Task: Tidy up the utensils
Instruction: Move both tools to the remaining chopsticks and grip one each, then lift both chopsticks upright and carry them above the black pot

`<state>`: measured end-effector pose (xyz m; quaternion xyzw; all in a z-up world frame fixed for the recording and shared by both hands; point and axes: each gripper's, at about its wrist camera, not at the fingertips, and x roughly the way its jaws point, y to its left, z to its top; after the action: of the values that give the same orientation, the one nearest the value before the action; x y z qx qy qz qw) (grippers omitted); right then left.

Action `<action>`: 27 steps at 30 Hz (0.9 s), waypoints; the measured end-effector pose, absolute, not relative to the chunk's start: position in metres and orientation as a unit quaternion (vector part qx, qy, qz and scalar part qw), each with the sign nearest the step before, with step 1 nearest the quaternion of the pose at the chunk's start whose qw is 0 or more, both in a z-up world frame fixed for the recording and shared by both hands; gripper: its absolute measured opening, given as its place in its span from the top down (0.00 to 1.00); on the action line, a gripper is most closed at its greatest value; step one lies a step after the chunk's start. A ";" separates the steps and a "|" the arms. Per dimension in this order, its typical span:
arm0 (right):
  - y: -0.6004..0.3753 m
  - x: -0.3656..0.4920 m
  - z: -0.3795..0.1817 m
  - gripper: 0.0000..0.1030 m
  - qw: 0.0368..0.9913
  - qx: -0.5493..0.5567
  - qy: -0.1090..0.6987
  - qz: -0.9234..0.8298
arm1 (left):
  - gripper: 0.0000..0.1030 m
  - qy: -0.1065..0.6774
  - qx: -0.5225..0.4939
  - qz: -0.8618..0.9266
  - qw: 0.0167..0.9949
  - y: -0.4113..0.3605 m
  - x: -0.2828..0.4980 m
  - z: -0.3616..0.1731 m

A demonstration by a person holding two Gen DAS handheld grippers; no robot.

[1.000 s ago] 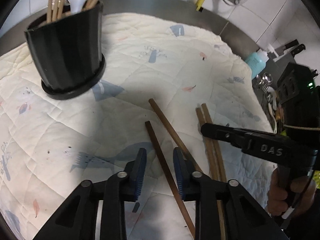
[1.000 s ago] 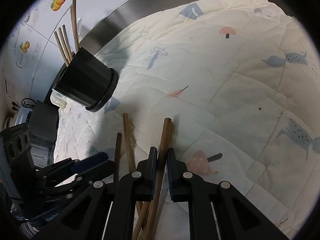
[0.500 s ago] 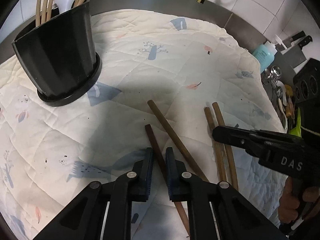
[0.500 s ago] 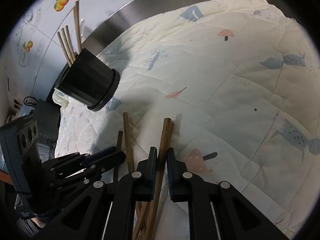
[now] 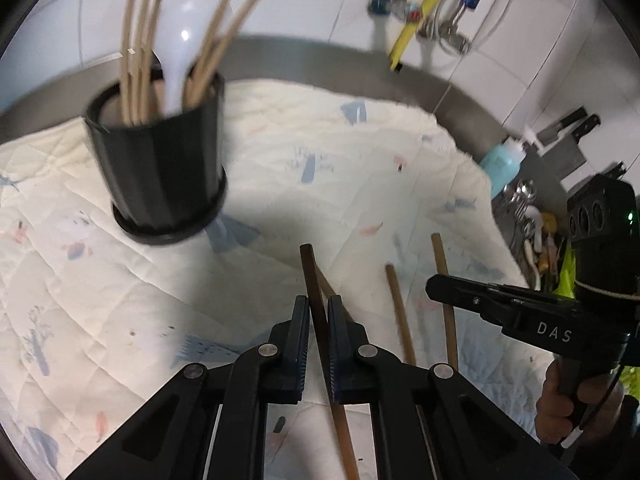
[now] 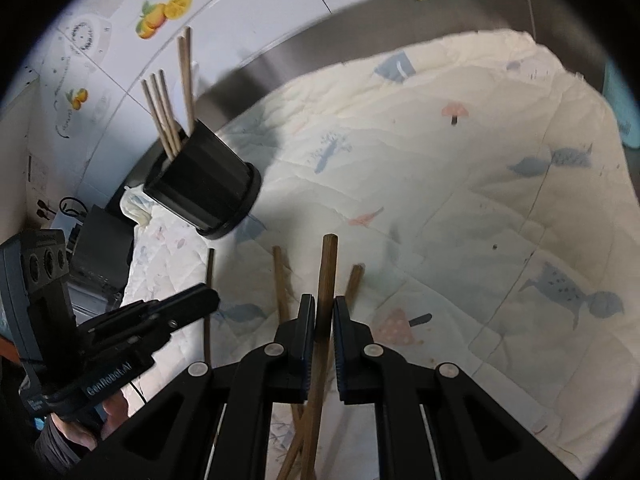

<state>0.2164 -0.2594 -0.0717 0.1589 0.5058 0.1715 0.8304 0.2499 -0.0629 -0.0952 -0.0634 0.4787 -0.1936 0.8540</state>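
We see a kitchen counter covered by a cream quilted cloth point(image 5: 120, 300) printed with small blue fish and pink shapes. Toward the back left of the cloth stands a black ribbed cup point(image 5: 160, 176), tilted in both fisheye views, holding several pale chopsticks point(image 5: 138, 48) and a white plastic spoon point(image 5: 180, 56).

Our left gripper point(image 5: 319, 320) is clamped on a dark brown chopstick point(image 5: 310, 276), which runs up between the two blue-padded fingers and points toward the cup, its tip lifted off the cloth. A second dark stick lies on the cloth just behind it, mostly hidden.

Our right gripper point(image 6: 324, 320) is clamped on another brown chopstick point(image 6: 327, 272), gripped partway along its length with its blunt end pointing away from us. Seen from the left side, the right gripper is a black tool marked DAS, held by a hand point(image 5: 576, 400) at the frame's right edge.

Two more brown chopsticks point(image 5: 398, 320) lie loose on the cloth between the two grippers, roughly parallel and close together.

Behind the cloth runs a steel rim point(image 5: 320, 68), then a white tiled wall point(image 6: 280, 0). At the far right stand a teal bottle point(image 5: 498, 164) and knives point(image 5: 572, 136) on the wall.
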 end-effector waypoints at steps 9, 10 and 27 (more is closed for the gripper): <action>-0.251 0.203 -0.030 0.90 0.863 0.125 0.457 0.178 | 0.93 0.423 -0.074 -0.186 0.884 -0.029 0.231 -0.045; -0.249 0.202 -0.025 0.90 0.865 0.122 0.452 0.180 | 0.93 0.417 -0.074 -0.185 0.886 -0.026 0.230 -0.040; -0.255 0.205 -0.081 0.80 0.835 0.093 0.528 0.121 | 0.94 0.374 -0.084 -0.177 0.906 -0.004 0.212 -0.009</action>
<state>0.2048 -0.2547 -0.0813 0.0934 0.5279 0.1212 0.8354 0.2123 -0.0041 -0.0087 -0.0840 0.3741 -0.1771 0.9065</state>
